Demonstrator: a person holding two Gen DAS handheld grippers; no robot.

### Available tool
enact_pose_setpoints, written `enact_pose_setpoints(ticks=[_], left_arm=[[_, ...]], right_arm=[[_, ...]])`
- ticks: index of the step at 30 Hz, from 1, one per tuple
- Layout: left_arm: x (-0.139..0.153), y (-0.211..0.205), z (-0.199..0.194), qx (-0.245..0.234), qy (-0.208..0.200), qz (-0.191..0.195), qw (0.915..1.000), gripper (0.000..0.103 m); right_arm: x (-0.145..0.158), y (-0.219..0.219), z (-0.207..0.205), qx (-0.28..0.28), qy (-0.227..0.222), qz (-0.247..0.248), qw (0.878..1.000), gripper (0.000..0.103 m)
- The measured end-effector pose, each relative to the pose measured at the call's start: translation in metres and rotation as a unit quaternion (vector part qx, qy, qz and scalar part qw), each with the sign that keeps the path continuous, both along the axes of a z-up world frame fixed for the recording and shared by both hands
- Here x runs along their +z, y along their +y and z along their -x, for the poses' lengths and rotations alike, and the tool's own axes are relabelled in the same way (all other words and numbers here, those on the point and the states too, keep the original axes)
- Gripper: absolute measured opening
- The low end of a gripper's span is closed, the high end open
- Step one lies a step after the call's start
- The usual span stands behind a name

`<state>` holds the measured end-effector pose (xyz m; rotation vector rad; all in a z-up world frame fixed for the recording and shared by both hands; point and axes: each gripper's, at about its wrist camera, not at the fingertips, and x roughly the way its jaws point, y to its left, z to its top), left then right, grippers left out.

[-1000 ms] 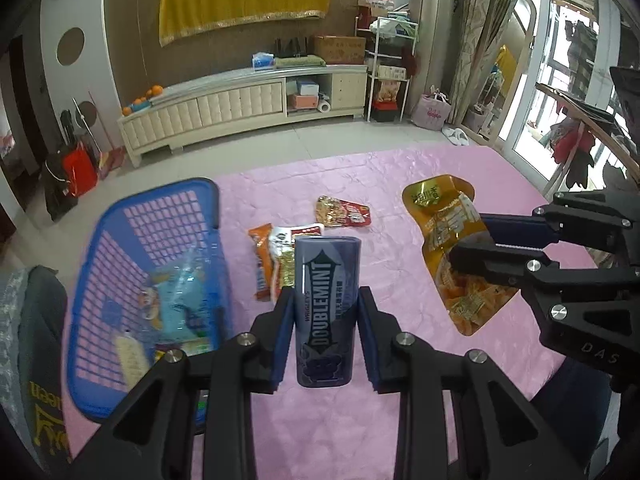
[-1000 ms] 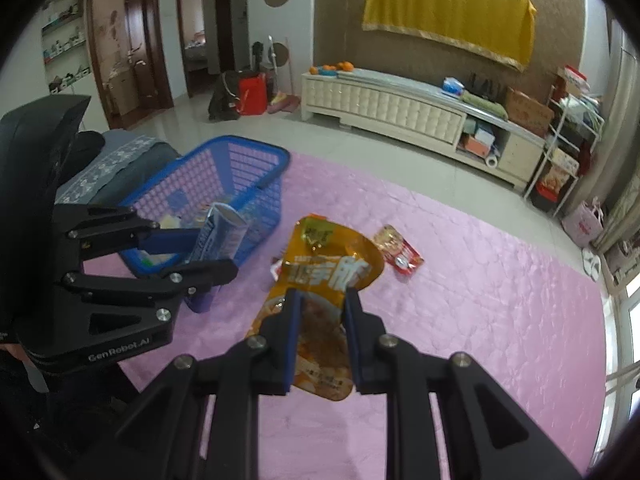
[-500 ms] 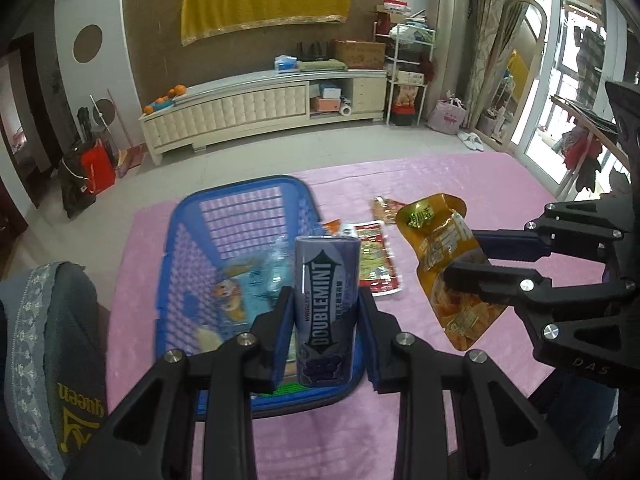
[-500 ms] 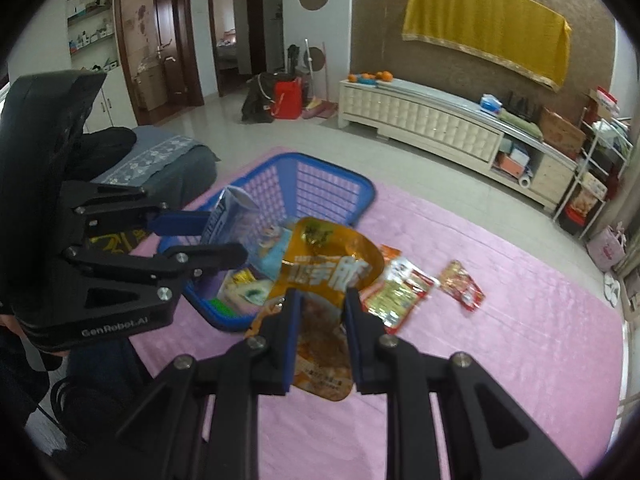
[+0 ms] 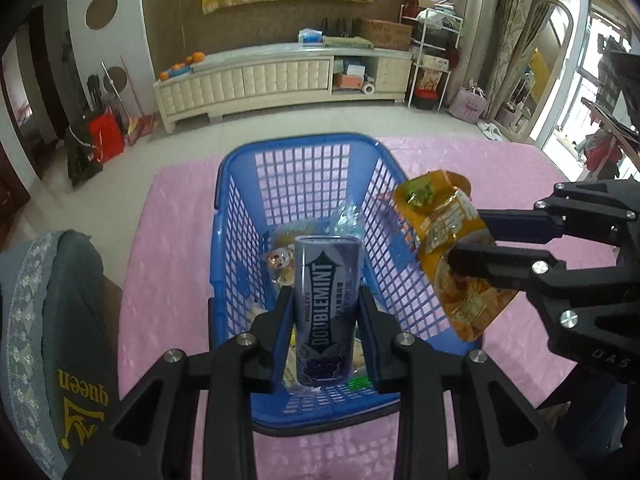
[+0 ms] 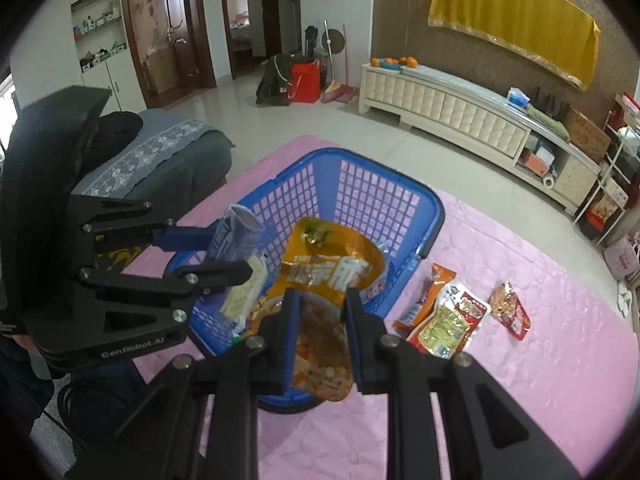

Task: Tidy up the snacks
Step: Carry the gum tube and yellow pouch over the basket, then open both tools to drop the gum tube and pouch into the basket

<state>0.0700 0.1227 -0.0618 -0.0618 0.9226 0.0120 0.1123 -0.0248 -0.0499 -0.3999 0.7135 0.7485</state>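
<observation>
The left gripper (image 5: 326, 312) is holding a gum can (image 5: 326, 312) and the right gripper (image 6: 320, 334) an orange pouch (image 6: 324, 280) over the part-filled blue basket (image 6: 432, 208); three packets (image 6: 448, 320) are waiting on the mat.

Blue basket (image 5: 224, 216) (lattice walls); orange pouch (image 6: 320, 272); pink tablecloth (image 6: 540, 360).

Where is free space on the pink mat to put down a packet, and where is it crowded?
The pink mat lies bare right of the three loose packets, and also left of the blue basket. Crowded: inside the basket, where snacks cover the floor, and beside its right wall, where those packets lie.
</observation>
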Motion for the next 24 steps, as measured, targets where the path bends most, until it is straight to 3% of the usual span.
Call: enact_pose_setpoints(ticks=[8, 10, 11, 12, 24], left_arm=[[-0.018, -0.001, -0.006, -0.003, 0.021, 0.017, 0.9996, 0.029], [-0.017, -0.002, -0.004, -0.003, 0.021, 0.016, 0.9996, 0.037], [-0.015, -0.001, -0.002, 0.001, 0.018, 0.012, 0.9998, 0.048], [-0.013, 0.001, -0.001, 0.003, 0.013, 0.01, 0.9999, 0.053], [0.025, 0.01, 0.024, 0.02, -0.029, -0.012, 0.9993, 0.064]], right_arm=[[-0.008, -0.001, -0.006, -0.007, 0.007, 0.01, 1.0, 0.026], [-0.008, -0.002, -0.006, -0.009, 0.008, 0.009, 1.0, 0.026], [-0.007, -0.003, -0.006, -0.009, 0.008, 0.008, 1.0, 0.026], [-0.007, -0.003, -0.005, -0.009, 0.008, 0.008, 1.0, 0.026], [0.012, -0.012, 0.008, -0.007, 0.005, -0.021, 1.0, 0.028]])
